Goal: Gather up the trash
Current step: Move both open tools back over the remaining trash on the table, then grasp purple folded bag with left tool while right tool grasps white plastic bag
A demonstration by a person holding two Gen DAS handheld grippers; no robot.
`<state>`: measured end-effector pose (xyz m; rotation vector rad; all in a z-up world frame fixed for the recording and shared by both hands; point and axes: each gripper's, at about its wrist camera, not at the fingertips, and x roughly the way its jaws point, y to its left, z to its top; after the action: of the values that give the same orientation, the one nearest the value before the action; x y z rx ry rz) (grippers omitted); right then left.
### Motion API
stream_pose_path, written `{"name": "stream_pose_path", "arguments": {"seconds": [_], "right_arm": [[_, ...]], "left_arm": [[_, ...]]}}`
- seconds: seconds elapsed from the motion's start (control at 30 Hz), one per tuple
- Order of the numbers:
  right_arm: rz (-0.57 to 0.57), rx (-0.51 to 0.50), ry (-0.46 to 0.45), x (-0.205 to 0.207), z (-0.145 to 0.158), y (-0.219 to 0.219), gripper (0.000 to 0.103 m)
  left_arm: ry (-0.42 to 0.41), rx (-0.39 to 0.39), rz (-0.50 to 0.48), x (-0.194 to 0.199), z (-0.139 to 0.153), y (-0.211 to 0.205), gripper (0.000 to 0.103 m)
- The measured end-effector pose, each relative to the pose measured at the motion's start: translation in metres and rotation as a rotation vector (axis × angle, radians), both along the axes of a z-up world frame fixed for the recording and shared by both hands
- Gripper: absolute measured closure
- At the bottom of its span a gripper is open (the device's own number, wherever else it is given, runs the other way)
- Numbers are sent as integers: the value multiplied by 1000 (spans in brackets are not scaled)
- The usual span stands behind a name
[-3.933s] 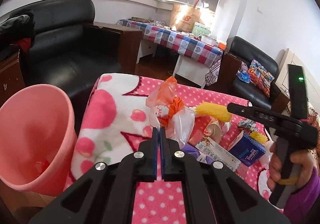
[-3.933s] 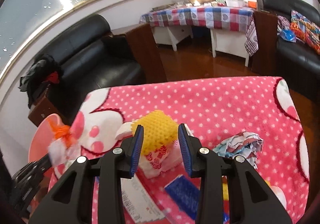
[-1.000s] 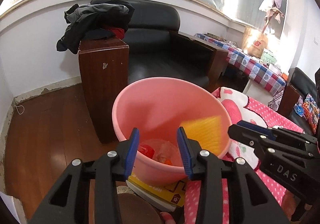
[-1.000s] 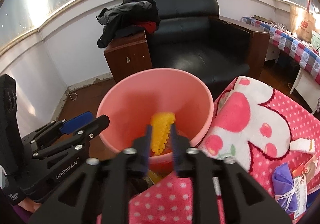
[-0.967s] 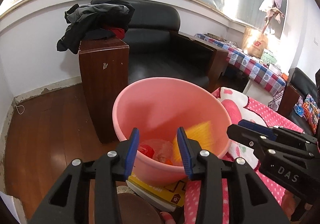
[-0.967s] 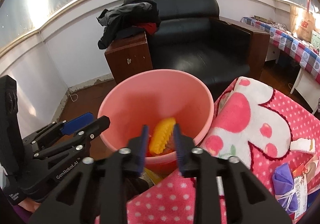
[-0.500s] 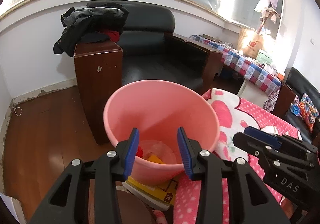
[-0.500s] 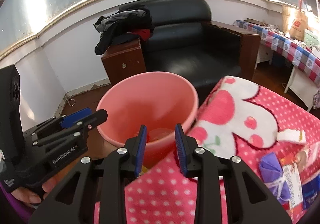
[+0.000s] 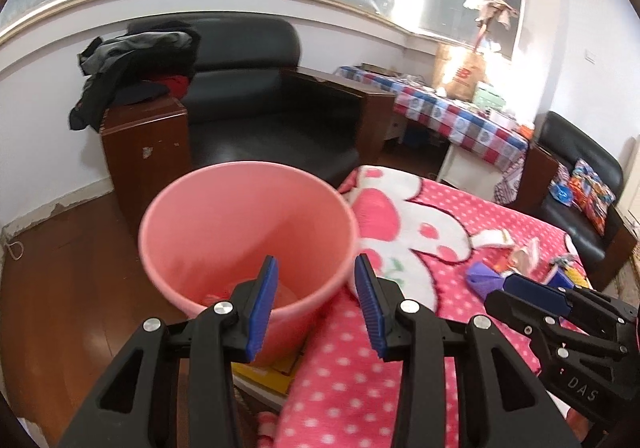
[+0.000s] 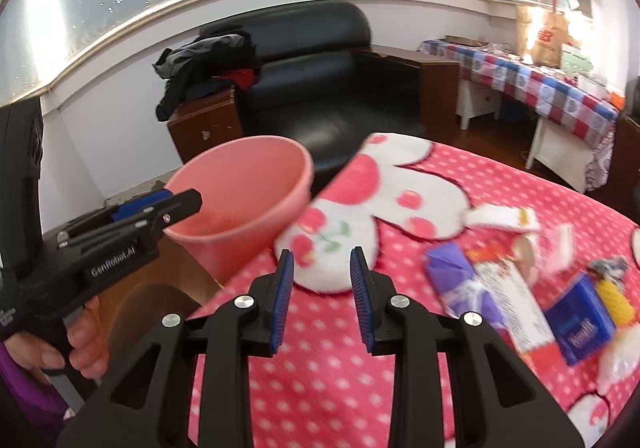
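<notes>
Trash lies loose on the pink dotted blanket [image 10: 340,360] covering the surface: a purple wrapper [image 10: 460,280], a printed red-and-white packet [image 10: 516,300], a blue tissue pack [image 10: 580,324], a yellow piece [image 10: 614,300] just beside it, a white scrap [image 10: 500,218] farther back, and a crumpled patterned scrap [image 10: 610,266] near the yellow piece. These items are grouped at the right of the right wrist view, blurred, and several touch or overlap. The bin [image 9: 244,232], pink and upright, stands at the blanket's left edge, resting on a yellow book [image 9: 272,376]; some reddish and pale contents show at its bottom, not identifiable. The left gripper [image 9: 316,304] is open and empty, its blue pads spread in front of the bin's near rim. The right gripper [image 10: 322,302] is likewise open and empty, over the blanket's white-and-pink pattern, well apart from the trash group. In the right wrist view the left gripper's tip lies across the bin's rim, with the hand [image 10: 76,340] on its handle. Behind stand a black sofa [image 9: 256,104], a brown cabinet [image 9: 144,152] bearing dark clothes [image 9: 132,60], and a checked table [image 9: 448,116].
</notes>
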<state>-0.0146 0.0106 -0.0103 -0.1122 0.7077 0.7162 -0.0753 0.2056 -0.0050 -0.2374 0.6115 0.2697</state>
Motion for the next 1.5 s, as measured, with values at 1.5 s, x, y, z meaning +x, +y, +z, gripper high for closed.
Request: {"name": "stream_pose_path", "arguments": {"seconds": [1.5], "right_arm": [[-597,60,23,3,-44,-263,73]], "left_arm": [[221,-106,-305,112,-56,-197,68]]}}
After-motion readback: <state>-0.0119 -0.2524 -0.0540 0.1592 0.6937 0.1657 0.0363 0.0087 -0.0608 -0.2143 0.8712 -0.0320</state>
